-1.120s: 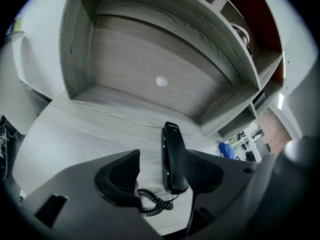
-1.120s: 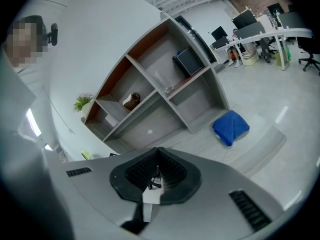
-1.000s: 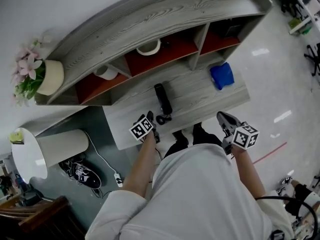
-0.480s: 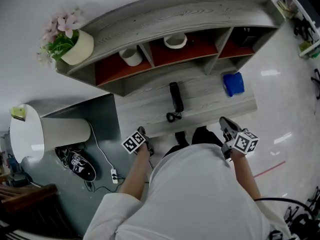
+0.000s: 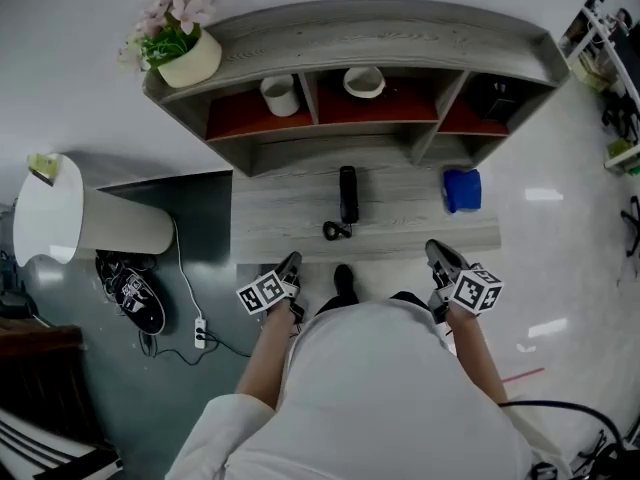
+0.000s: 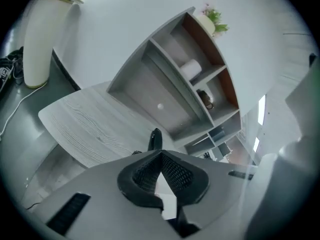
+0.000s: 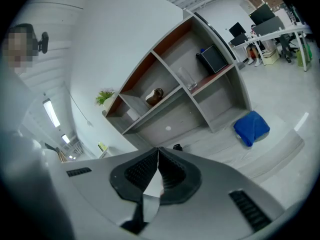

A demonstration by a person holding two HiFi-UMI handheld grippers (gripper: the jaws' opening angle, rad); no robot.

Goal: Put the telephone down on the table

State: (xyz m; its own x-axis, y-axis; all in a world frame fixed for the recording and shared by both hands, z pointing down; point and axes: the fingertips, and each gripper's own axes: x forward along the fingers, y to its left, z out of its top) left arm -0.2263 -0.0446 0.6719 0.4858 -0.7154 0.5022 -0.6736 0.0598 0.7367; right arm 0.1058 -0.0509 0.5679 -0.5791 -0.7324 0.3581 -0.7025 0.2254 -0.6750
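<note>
The black telephone handset [image 5: 347, 193] lies flat on the grey wooden table [image 5: 290, 218], its curled cord [image 5: 336, 230] bunched at the near end. In the left gripper view the telephone [image 6: 155, 139] peeks just over the jaws. My left gripper [image 5: 291, 265] is shut and empty, pulled back off the table's front edge at the left. My right gripper [image 5: 436, 255] is shut too, holding nothing, off the front edge at the right. Both sit close to the person's body.
A blue cloth [image 5: 462, 189] lies on the table's right part. Behind stands a curved shelf unit [image 5: 350, 38] with a white cup [image 5: 280, 95], a bowl [image 5: 364, 81] and a dark box [image 5: 497, 98]. A flower pot [image 5: 186, 53] tops it. A white round side table [image 5: 60, 213], shoes [image 5: 130, 298] and a power strip [image 5: 200, 326] are left.
The left gripper has drawn back from the telephone's cord end to below the table edge. The head view has shifted, so the shelf and table now sit squarer and farther away.
</note>
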